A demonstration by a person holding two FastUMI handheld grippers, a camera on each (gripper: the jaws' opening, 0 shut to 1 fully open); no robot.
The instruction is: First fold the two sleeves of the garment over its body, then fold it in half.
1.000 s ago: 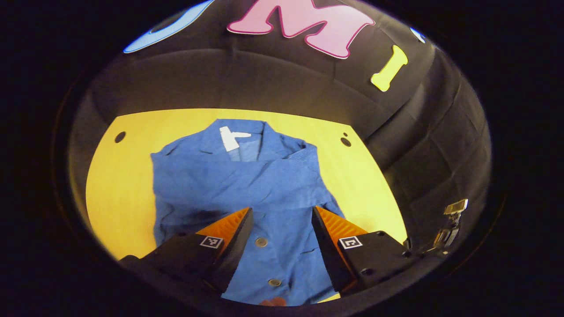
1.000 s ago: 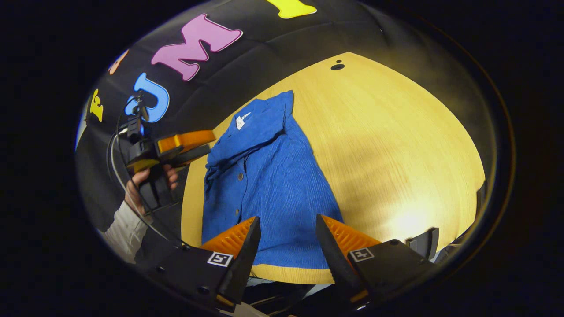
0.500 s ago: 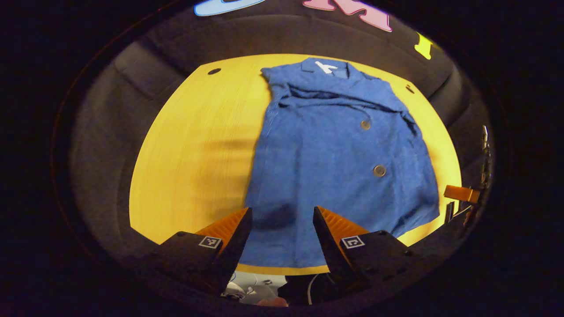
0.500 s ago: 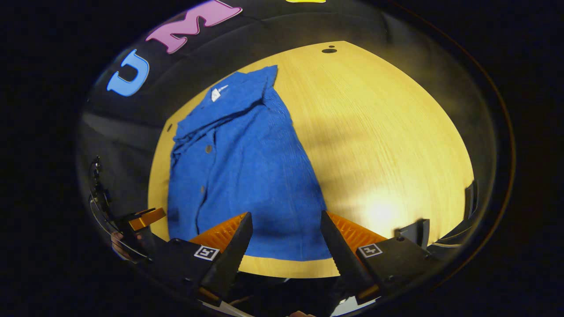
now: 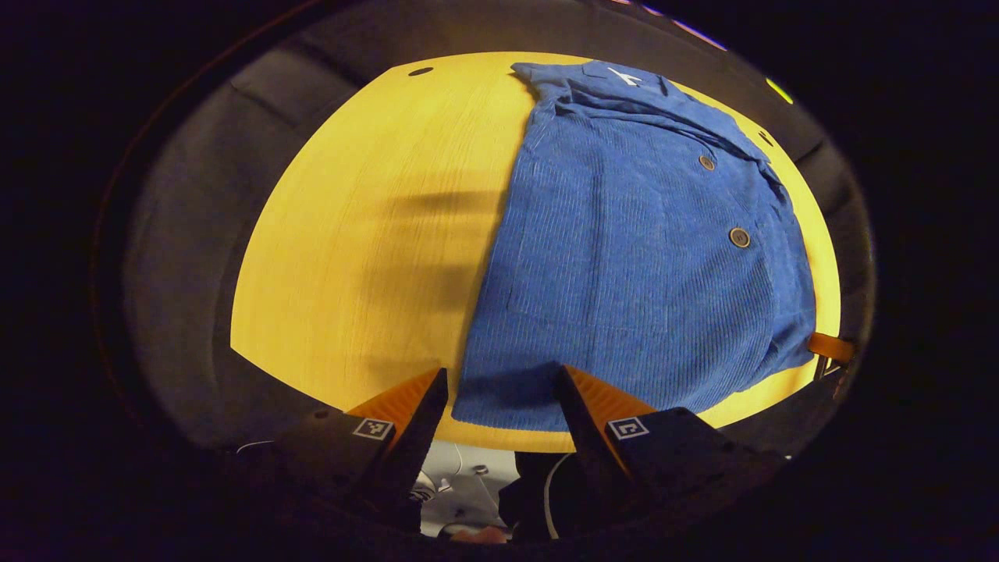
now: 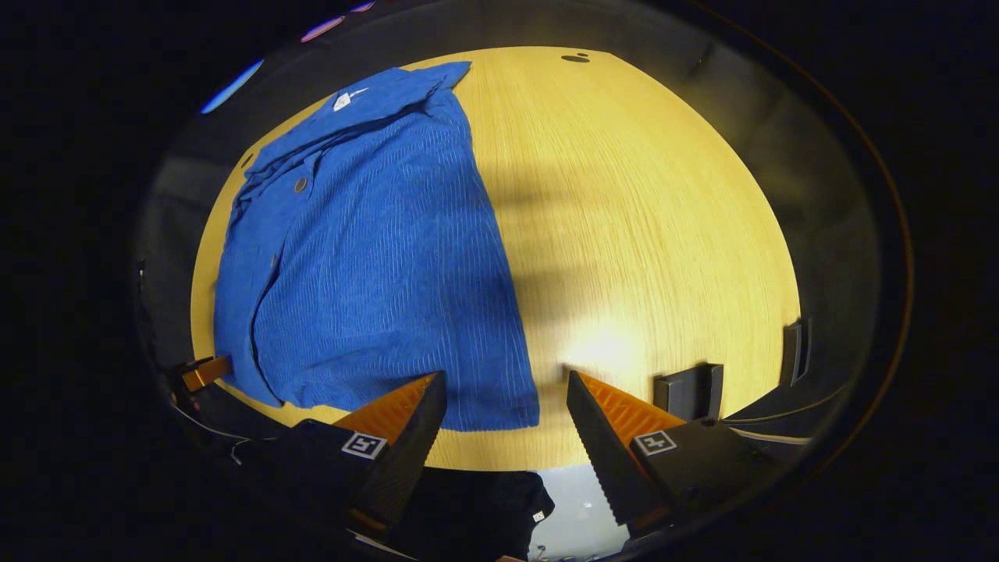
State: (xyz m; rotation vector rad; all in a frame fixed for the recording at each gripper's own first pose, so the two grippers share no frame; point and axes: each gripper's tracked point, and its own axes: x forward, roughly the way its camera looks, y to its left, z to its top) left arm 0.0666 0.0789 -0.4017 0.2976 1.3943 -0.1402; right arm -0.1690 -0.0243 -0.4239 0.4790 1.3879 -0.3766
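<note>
Lying flat on the yellow wooden table [image 5: 351, 234], the blue garment [image 5: 632, 257] is seen with both sleeves already folded in over its body, collar at the far table edge, hem at the near edge. A white neck label [image 5: 626, 76] is seen inside the collar. Two round buttons [image 5: 738, 237] are seen on the garment front in the left gripper view.

The left gripper [image 5: 499, 398] is held spread, nothing between its fingers, above the near table edge at the garment's hem corner on that side. Contact with the cloth cannot be told. The fingers [image 5: 406, 402] are seen with one over bare table beside the garment, the other over the hem.

The right gripper [image 6: 506, 406] is likewise spread and empty, positioned at the opposite hem corner [image 6: 523, 417] of the garment. One finger is seen over the hem, the other over bare table beside it. Whether the cloth is touched cannot be told.

A small part of the other gripper [image 5: 829, 347] is seen at the garment's far hem corner in the left gripper view, and again [image 6: 204, 373] in the right gripper view. A dark hole [image 6: 576, 58] is seen in the table beyond the garment's collar. Dark brackets [image 6: 687, 390] are seen at the near table edge, well apart from the garment.
</note>
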